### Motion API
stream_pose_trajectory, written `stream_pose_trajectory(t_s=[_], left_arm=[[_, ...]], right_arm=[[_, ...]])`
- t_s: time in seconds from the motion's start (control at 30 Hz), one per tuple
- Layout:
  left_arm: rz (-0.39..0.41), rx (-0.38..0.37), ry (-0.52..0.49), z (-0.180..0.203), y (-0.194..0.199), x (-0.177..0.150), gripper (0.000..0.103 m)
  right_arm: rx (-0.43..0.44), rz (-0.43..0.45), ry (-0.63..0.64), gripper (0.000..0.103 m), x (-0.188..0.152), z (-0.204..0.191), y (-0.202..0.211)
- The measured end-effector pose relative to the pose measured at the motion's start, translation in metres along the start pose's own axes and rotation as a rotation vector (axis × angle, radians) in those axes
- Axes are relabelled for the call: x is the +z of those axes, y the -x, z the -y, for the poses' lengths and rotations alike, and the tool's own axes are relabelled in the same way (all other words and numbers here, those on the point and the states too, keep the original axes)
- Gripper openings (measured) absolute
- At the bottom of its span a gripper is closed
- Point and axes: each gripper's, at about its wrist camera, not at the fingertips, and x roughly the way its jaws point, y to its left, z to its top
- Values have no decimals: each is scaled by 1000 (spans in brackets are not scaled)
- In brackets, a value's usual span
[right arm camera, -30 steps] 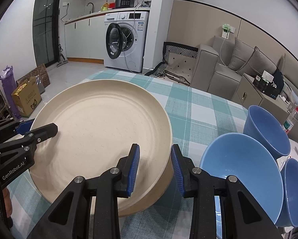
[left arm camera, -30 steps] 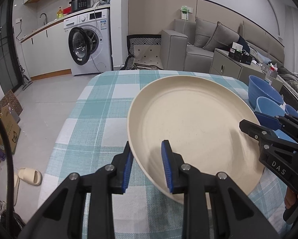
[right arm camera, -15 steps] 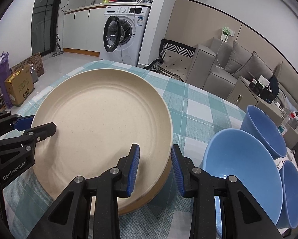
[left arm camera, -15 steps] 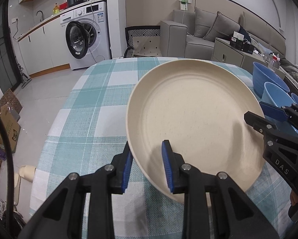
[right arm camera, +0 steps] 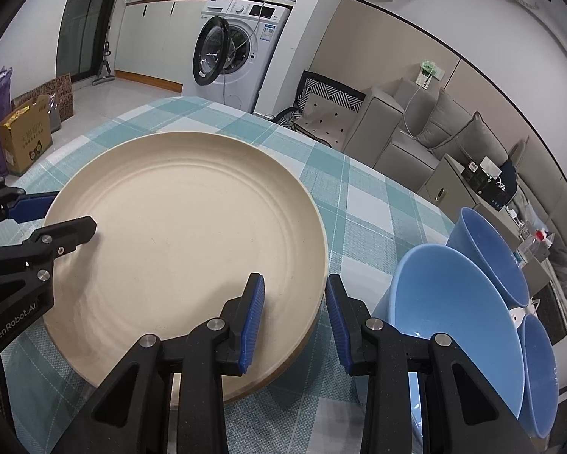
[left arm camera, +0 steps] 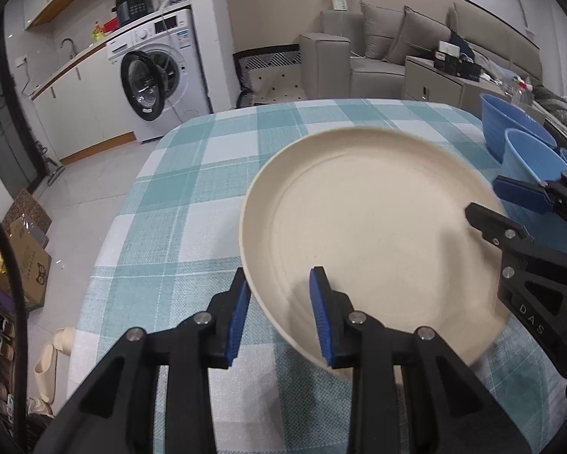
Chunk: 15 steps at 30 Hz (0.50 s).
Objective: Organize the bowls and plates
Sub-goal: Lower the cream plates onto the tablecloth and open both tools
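plate (right arm camera: 185, 234) on table (right arm camera: 363, 208), bowls (right arm camera: 454, 314) right, apparently nested

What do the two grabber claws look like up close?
Both the left gripper and the right gripper are black plastic with silver screws and ridged blue pads. White letters read "DAS" on the right one and "GenRobot.AI" on the left.

Left wrist view: low over the desk (left arm camera: 192, 204), looking along the left tongs (left arm camera: 279, 314) toward the washing machine (left arm camera: 158, 75). Right wrist view: equally close, behind the right tongs (right arm camera: 295, 317), facing the same way. Both share the plate (left arm camera: 363, 234) (right arm camera: 185, 242), each other's tongs, and the sofa (right arm camera: 416, 132).
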Motion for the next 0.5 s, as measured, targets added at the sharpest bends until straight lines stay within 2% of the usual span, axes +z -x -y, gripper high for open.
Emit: stream_pose_trajectory(t_s=[0.03,0.17,0.23,0.33,0.47,0.5], left_arm=[[-8,3,-11,3,-1,-1,32],[-14,31,-37,10,-5,-2,32],[-17,25,-38,11,-5,-2,33],[-18,16,-43,11,-6,-2,36],[-26,9,-20,5,-6,-2,51],[-28,5,-13,3,-5,-3,52]], right_arm=[[22,5,15,33,0,-4,1],[-16,13,104,33,0,-24,1],[18,-4,98,33,0,-26,-1],[18,-14,98,33,-2,-26,-5],[38,-28,70,35,-2,-19,-9],[46,-25,66,36,-2,-18,-8]])
